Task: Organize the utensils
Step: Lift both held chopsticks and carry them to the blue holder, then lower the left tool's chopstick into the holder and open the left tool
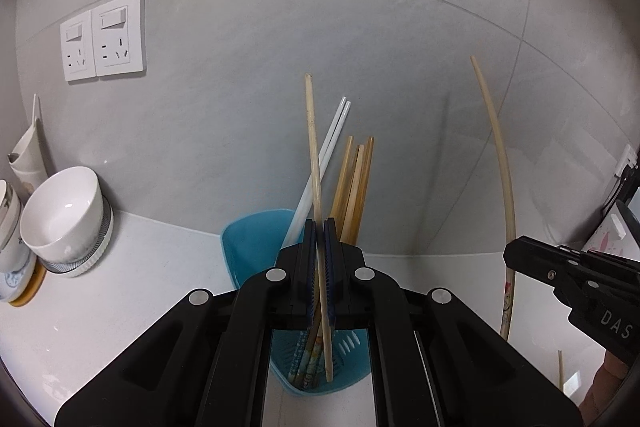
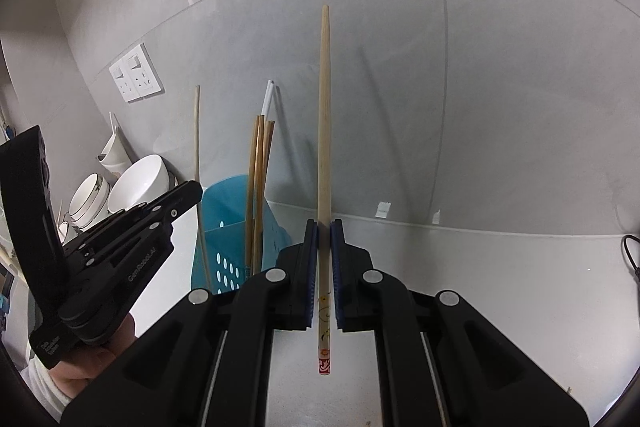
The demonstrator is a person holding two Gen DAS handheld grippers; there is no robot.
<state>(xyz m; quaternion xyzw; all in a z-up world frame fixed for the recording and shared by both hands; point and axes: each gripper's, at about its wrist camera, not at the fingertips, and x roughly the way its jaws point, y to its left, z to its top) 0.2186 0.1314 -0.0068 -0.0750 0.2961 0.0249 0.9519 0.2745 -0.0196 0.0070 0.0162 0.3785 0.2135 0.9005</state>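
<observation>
A blue perforated utensil holder [image 1: 248, 247] stands against the grey wall with several wooden chopsticks [image 1: 356, 187] and a white pair [image 1: 324, 155] in it. My left gripper [image 1: 320, 227] is shut on a pale wooden chopstick [image 1: 313, 147], held upright with its lower end over the holder. My right gripper [image 2: 324, 227] is shut on a patterned wooden chopstick [image 2: 323, 107], upright, to the right of the holder [image 2: 228, 195]. This chopstick also shows in the left wrist view [image 1: 500, 155]. The left gripper also shows in the right wrist view [image 2: 188, 193].
White bowls [image 1: 64, 215] are stacked on the counter at the left, with more crockery behind them. Two wall sockets [image 1: 104, 41] sit above. A loose chopstick [image 1: 561, 371] lies on the counter at the lower right. A black cable [image 2: 630, 255] is at the far right.
</observation>
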